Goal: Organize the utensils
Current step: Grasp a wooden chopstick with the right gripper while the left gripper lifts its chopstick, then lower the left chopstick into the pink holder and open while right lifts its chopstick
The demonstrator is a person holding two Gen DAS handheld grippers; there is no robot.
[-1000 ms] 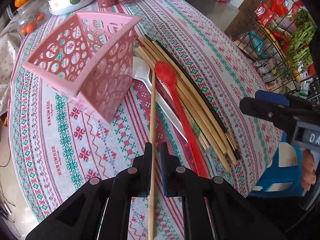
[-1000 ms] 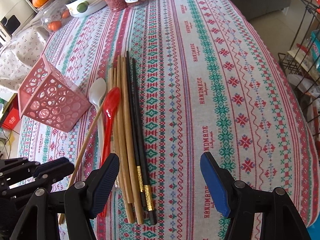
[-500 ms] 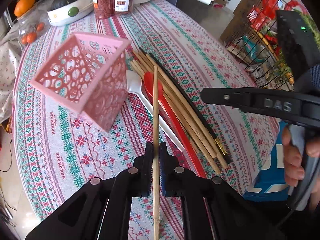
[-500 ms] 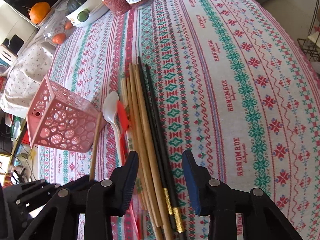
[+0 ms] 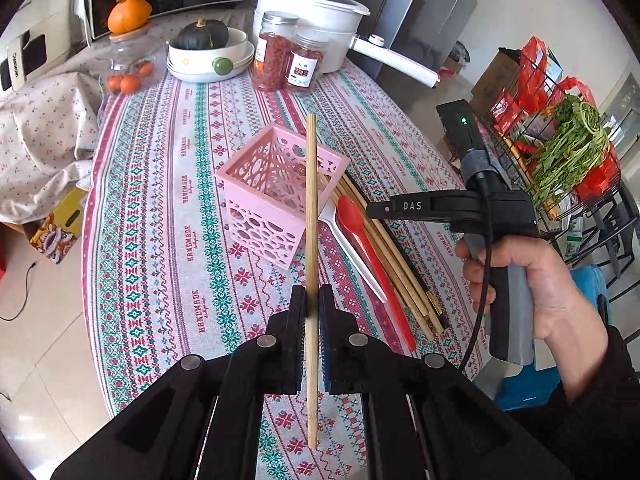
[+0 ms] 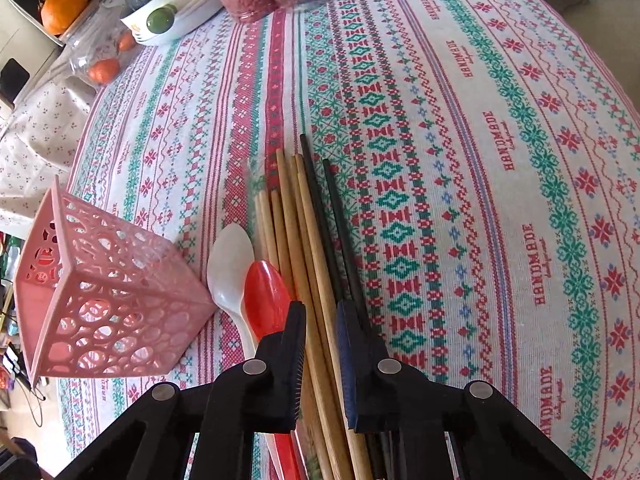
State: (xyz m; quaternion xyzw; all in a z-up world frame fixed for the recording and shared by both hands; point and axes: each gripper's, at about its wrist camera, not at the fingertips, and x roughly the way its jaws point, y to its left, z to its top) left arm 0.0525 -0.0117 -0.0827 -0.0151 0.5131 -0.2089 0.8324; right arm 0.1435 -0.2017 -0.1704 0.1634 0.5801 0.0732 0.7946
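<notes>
Since the earlier frame, the wooden chopstick [image 5: 311, 240] has been lifted clear of the tabletop [image 5: 168, 208], and the pink basket [image 5: 276, 196] now sits lower and farther off in the left wrist view. The left gripper [image 5: 312, 320] is clamped on the chopstick, its jaws almost fully closed with only the stick between them. The stick's far tip is seen over the basket's open top, and its near end projects back past the jaws. The basket stands upright, just beside the row of utensils. The person's right hand [image 5: 532, 280] is seen at the right, holding the other tool above that row. Insertion of the stick into the basket is judged to be the step in hand.

In the right wrist view, the right gripper [image 6: 320, 332] has been brought down over the utensil row, and its jaws are closing. Two or three of the wooden chopsticks [image 6: 304, 248] lie between the jaws. Firm pad contact cannot be confirmed. The red spoon [image 6: 266, 300] and white spoon [image 6: 230, 264] lie just left of the jaws, and the black chopsticks [image 6: 336, 220] just right. A second pickup is judged to be under way, so both hands are working in parallel. More than one stick may be caught in the closing grip.
</notes>
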